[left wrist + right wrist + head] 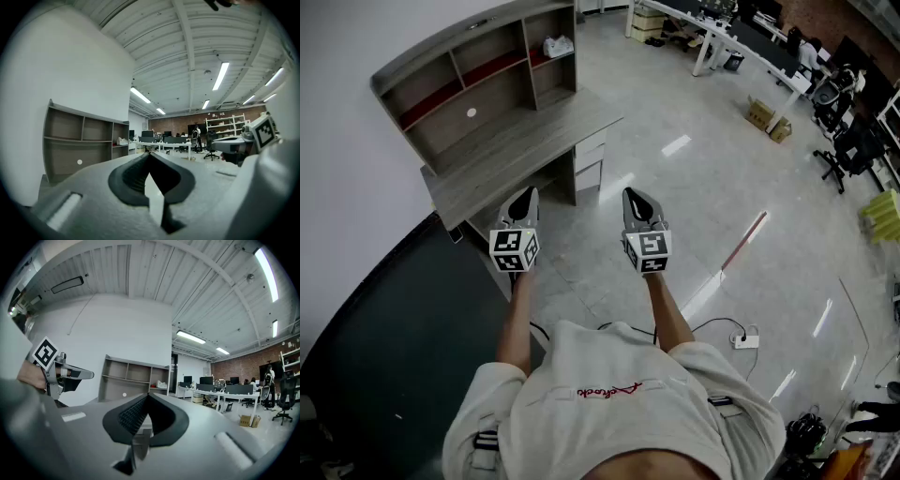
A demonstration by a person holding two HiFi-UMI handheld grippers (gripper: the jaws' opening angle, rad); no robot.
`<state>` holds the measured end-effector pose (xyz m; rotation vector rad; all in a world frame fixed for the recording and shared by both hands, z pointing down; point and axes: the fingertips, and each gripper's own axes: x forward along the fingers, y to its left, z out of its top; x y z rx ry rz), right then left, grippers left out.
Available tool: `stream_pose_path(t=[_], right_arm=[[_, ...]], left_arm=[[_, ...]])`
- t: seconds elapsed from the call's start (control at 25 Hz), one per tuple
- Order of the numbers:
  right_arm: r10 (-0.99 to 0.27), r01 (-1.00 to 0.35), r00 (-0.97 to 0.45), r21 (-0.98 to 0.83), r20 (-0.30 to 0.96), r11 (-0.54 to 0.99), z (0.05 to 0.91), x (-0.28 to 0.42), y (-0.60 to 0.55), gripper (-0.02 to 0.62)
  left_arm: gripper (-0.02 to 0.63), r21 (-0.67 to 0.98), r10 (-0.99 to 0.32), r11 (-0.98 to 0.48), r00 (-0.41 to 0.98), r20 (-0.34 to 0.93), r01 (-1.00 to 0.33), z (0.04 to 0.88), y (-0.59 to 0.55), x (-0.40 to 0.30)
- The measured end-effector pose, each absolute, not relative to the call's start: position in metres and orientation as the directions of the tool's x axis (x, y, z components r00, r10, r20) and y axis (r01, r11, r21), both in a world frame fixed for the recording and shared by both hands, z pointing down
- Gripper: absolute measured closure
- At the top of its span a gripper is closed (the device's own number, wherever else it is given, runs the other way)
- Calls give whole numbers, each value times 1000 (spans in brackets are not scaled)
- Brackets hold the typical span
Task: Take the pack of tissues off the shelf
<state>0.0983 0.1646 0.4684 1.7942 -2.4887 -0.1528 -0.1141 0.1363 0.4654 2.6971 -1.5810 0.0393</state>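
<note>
Wall-side shelf [478, 70] holds the pack of tissues [559, 45]; left gripper [523, 194] and right gripper [636, 196] hover well away, fingers pressed together, empty.

open-plan office, part lab space. long white tables [733, 37] carry rows of monitors [206, 379], with black swivel chairs [848, 150] pulled up to them. glossy pale floor [694, 187], fluorescent strip lights [220, 75] on a ribbed white ceiling [187, 37], brick wall [246, 366] at the far end. a wooden desk [525, 155] with a shelf unit [478, 70] stands against the white wall [356, 56]. cardboard boxes [766, 115] and a power strip [745, 341] lie on the floor. white storage rack [228, 123] by the brick.
</note>
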Motion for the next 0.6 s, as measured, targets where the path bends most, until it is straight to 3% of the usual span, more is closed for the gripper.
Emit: stream_pose_path(t=[0.6], right_arm=[[-945, -939, -324, 113, 37, 326, 479, 95, 179, 588]], left_arm=[[607, 13, -865, -498, 497, 62, -867, 478, 153, -110]])
